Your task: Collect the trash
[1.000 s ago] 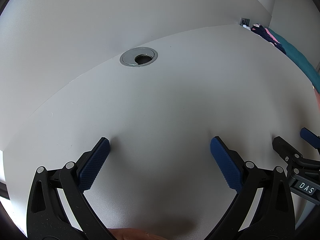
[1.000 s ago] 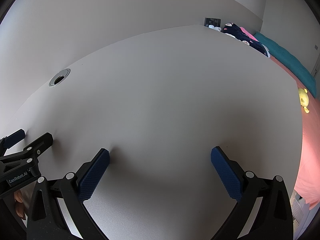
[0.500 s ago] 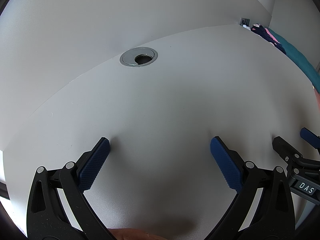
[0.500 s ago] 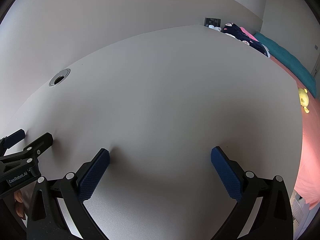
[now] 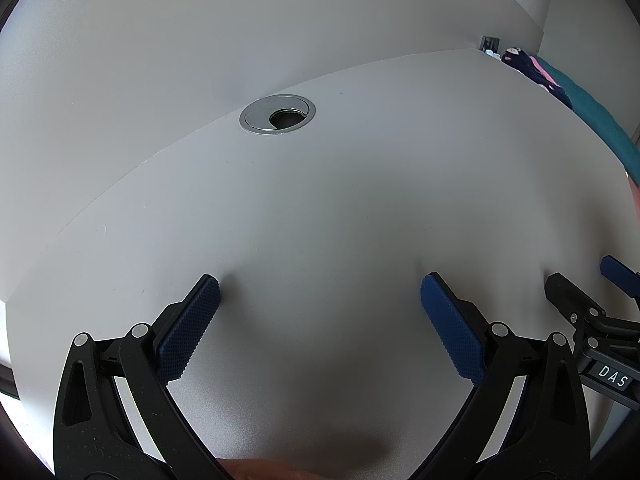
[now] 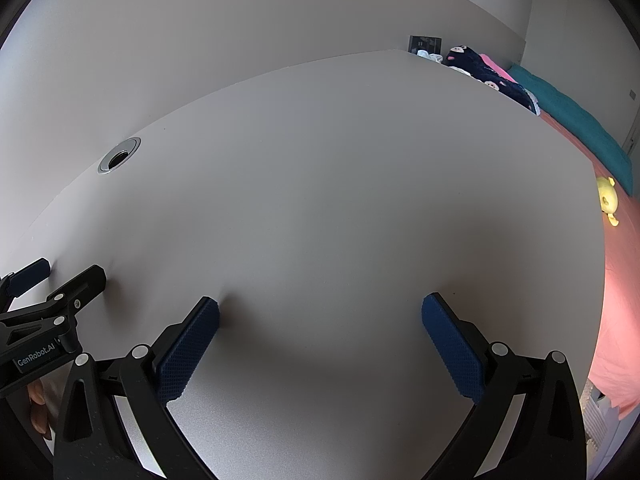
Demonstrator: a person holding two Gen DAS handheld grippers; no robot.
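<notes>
No trash shows in either wrist view, so the step in hand looks like the very start or the very end of collecting: both tools rest side by side over a bare grey desk [image 6: 320, 200], and which of the two it is cannot be told from here. The task's thing, the trash, is nowhere in view, and no bin or bag shows either. The next move would call for lifting and turning the cameras until some litter comes into view, then bringing one claw down around it

The left gripper [image 5: 320, 300] stands spread wide, its blue ribbed pads [image 5: 188, 328] well apart with nothing between them; the tips sit at or just above the desktop. The right gripper [image 6: 320, 320] is spread just as wide and likewise empty, its tips at the surface too. Each tool shows at the edge of the other's view, just beside it

A round metal cable grommet [image 5: 277, 113] sits near the desk's back edge. Beyond the right edge lies a bed [image 6: 616, 280] with a pink sheet, a teal blanket [image 6: 572, 120] and a yellow soft toy [image 6: 608, 200]
</notes>
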